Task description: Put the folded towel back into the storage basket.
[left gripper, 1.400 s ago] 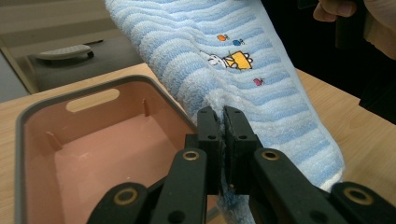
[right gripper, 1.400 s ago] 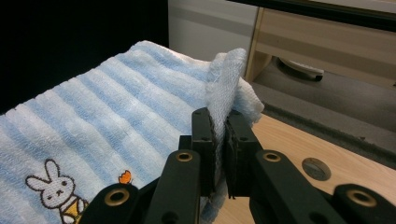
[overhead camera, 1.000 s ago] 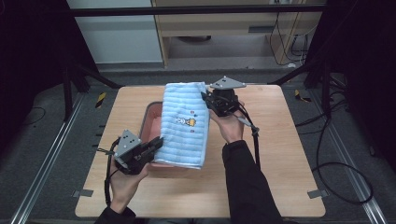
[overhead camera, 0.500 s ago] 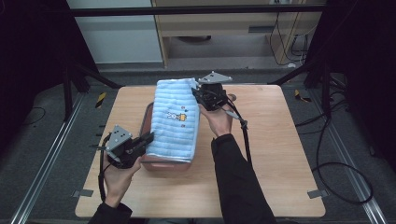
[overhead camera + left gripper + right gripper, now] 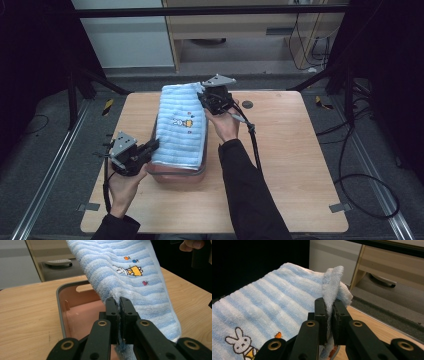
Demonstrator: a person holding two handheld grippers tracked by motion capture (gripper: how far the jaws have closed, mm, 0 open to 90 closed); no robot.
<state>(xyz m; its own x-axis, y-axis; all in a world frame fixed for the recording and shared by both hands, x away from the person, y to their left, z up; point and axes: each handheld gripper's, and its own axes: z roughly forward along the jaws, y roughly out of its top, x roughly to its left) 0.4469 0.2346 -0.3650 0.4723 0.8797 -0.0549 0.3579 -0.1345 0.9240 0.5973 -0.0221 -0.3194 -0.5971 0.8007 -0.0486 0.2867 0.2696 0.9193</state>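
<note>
Leftward-shifted towel (image 5: 181, 125) now overhangs wooden table (image 5: 295, 165).

A wooden table (image 5: 295, 165) stands before a low cabinet (image 5: 235, 30).

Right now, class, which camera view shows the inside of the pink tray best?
The left gripper view: the pink tray lies open below the lifted towel, showing its floor, grey rim and handle slot. In the high view the towel drapes over the tray, leaving its rim and near wall visible.
</note>
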